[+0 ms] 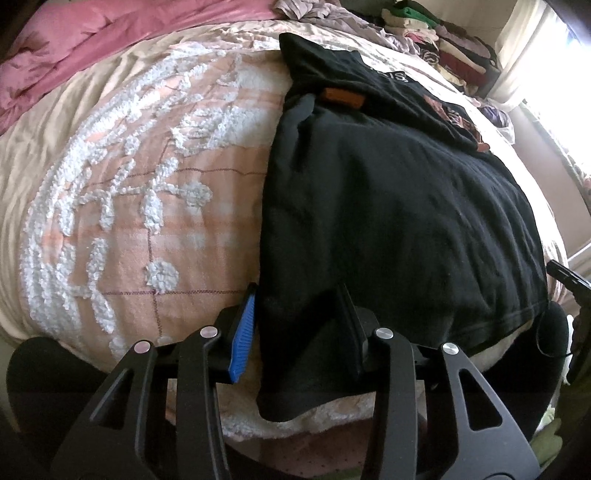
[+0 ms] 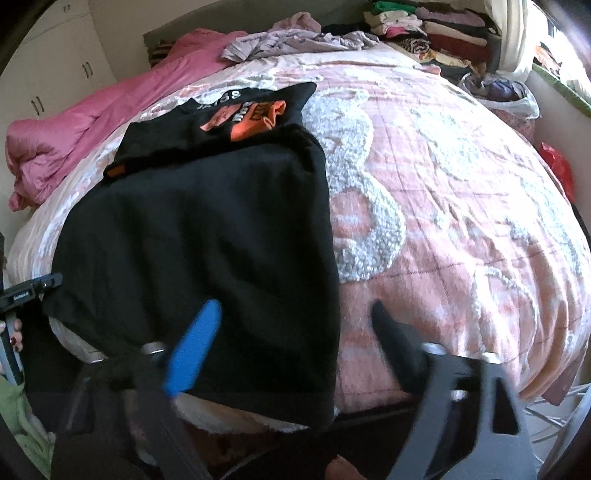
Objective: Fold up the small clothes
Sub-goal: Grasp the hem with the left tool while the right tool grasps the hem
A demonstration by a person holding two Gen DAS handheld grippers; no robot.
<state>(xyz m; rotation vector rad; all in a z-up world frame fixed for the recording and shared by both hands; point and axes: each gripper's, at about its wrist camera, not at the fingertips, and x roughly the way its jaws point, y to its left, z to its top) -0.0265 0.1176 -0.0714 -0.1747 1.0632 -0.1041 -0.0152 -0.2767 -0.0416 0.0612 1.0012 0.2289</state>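
Black shirt [image 1: 388,221] lies on the bedspread [image 1: 129,221]; left claw [image 1: 299,317] pinches its corner, right claw [image 2: 295,332] open astride its hem.

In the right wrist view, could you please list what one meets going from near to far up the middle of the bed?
Right tool → black garment → orange-printed black top → crumpled lilac clothing

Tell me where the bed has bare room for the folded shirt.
Free: the blanket right of the black shirt, and the stretch between shirt and pink duvet. Crowded: the far corner, with stacked clothes and crumpled lilac garments.
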